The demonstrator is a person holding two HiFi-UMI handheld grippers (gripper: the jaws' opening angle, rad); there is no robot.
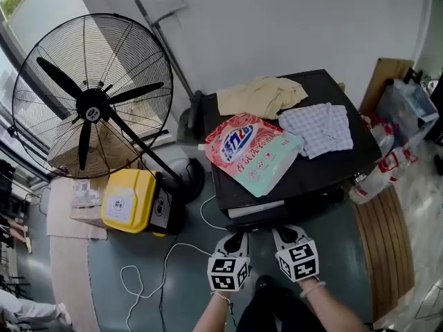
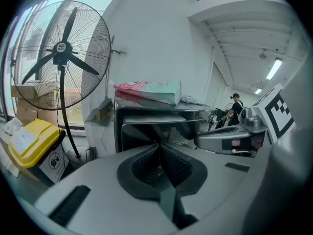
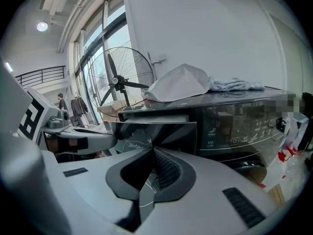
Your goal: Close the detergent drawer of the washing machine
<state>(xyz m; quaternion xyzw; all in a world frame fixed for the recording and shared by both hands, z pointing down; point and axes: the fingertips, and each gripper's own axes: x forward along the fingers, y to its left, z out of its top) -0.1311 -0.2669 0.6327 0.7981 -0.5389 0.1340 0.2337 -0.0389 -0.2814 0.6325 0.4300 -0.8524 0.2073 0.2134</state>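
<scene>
Nearest the person, the left gripper (image 1: 238,236) and the right gripper (image 1: 280,233) are held side by side, low, just in front of the washing machine (image 1: 346,161). In the left gripper view, the left gripper (image 2: 159,156) has its ribbed black rubber pads pressed together with nothing between them. The right gripper (image 3: 154,156) is the same, jaws together and empty. Both have smooth grey plastic bodies.

Just past their tips is the drawer (image 1: 256,208). It sits at the top left of the machine's front and stands pulled out toward the person. From above it shows as a pale, narrow strip along the front edge. From the grippers' level, the drawer (image 2: 154,129) has a glossy dark front panel, wide and low, with its long axis running across the machine. That panel faces the grippers squarely. Whether either tip touches it I can't quite tell. To its right is the shiny black control panel (image 3: 244,124).

On the flat dark top lie a slick pink and teal detergent bag (image 1: 252,151), a soft checked cloth (image 1: 318,128) and a rumpled beige cloth (image 1: 261,95).

Off to the left, a boxy yellow bin (image 1: 128,199) and a loose white cable (image 1: 166,261) are on the floor. Behind them a big round wire-caged fan (image 1: 93,95) stands by the plain white wall (image 1: 291,19).
</scene>
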